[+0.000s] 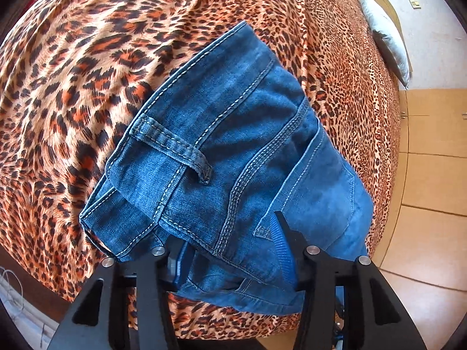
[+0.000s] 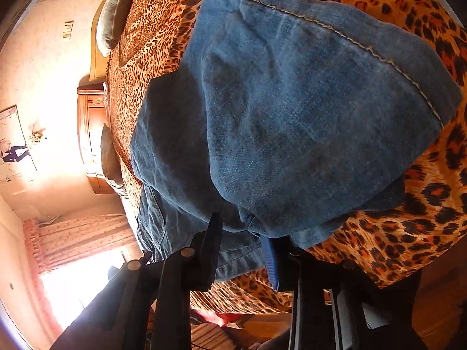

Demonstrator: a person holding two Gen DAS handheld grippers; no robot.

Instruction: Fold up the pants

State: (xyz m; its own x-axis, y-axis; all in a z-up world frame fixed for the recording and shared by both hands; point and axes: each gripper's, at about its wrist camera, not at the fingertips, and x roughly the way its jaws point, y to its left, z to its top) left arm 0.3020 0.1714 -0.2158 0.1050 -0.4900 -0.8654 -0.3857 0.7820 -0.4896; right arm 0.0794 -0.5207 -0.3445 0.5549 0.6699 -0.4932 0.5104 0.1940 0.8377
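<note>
Left gripper (image 1: 230, 248) jaws sit narrow, straddling the waistband end of the jeans (image 1: 233, 151); pads look pressed into denim, probably to pin that edge. Jeans lie folded in layers on the leopard-print bed (image 1: 73, 73). Right gripper (image 2: 242, 242) jaws narrow too, pinching the folded hem edge, likely squaring the stack.

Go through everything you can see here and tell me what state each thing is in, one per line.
jeans: folded into a thick bundle, lying on the bedspread, waistband and belt loop on top.
left gripper: jaws straddle the near edge of the jeans; whether they press I cannot tell.
right gripper: jaws either side of a bunched denim edge; grip unclear.
bedspread: leopard print, spread over the bed, lightly wrinkled.
pillow: propped at the headboard.
</note>
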